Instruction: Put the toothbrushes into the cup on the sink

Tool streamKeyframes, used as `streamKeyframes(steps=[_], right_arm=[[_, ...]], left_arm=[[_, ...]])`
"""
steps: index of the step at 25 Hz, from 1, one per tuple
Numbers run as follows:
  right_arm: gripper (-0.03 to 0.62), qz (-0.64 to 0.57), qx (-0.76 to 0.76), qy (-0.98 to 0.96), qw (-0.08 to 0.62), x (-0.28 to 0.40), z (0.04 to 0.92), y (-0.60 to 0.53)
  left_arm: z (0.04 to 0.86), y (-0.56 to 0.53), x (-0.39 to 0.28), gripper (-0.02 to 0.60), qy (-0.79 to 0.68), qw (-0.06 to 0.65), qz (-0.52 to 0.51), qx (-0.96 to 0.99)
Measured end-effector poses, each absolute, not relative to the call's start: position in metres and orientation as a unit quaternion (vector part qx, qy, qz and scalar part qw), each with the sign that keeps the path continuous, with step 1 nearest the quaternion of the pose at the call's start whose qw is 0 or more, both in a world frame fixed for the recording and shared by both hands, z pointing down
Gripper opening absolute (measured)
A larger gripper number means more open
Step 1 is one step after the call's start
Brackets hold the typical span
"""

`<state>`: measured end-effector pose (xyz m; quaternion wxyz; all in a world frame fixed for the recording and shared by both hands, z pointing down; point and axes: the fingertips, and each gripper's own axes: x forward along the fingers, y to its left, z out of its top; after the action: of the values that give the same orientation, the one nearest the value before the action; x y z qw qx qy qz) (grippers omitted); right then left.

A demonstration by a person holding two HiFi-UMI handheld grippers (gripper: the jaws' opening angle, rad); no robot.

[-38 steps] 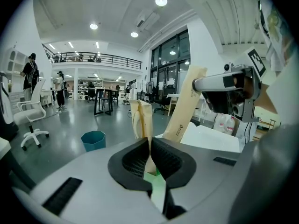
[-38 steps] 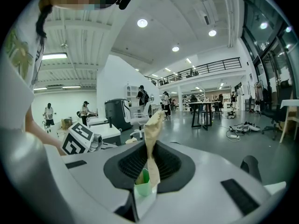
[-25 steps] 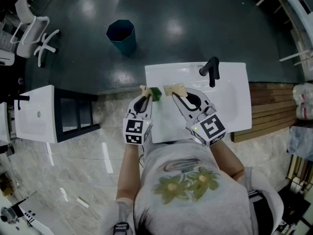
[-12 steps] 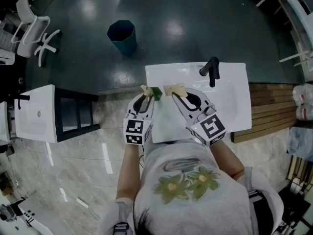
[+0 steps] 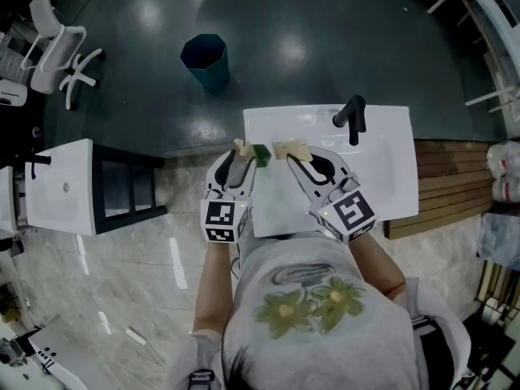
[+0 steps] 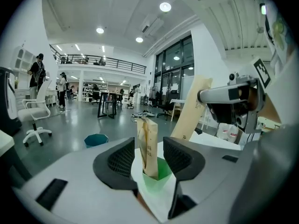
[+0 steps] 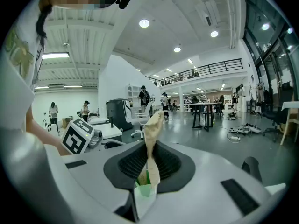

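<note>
On the white sink (image 5: pixel 382 169), by its left edge, I hold both grippers side by side. My left gripper (image 6: pixel 150 157) has just been opening its jaws. They now stand wide on either side of the green cup (image 6: pixel 159 183) and press on nothing. A paper-wrapped toothbrush (image 6: pixel 148 143) stands upright in that cup, between them. My right gripper (image 7: pixel 150 164) has its jaws narrow, pinching a second toothbrush (image 7: pixel 152 129) with its wrapper sticking up. It sits just beside the cup, toward the sink's middle.
</note>
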<state>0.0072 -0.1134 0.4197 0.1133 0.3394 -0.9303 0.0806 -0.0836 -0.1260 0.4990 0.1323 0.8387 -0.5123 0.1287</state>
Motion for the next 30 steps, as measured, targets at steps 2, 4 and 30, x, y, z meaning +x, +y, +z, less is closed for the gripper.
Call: streamKeyframes(steps=[2,4,30], right_arm=[[0.067,0.080,0.339,-0.931,0.112,0.007,0.418,-0.112],[0.067,0.080,0.340,-0.930,0.112,0.007,0.417,-0.112],[0.067,0.076,0.331,-0.936,0.098,0.001,0.408,-0.113]], left_arm=[[0.486,-0.125,-0.086,0.186,-0.517,0.125,0.118,0.839],[0.474,-0.125,-0.088,0.186,-0.522,0.115,0.108,0.839],[0.428,-0.117,-0.105,0.018,-0.564,0.080,0.107,0.815]])
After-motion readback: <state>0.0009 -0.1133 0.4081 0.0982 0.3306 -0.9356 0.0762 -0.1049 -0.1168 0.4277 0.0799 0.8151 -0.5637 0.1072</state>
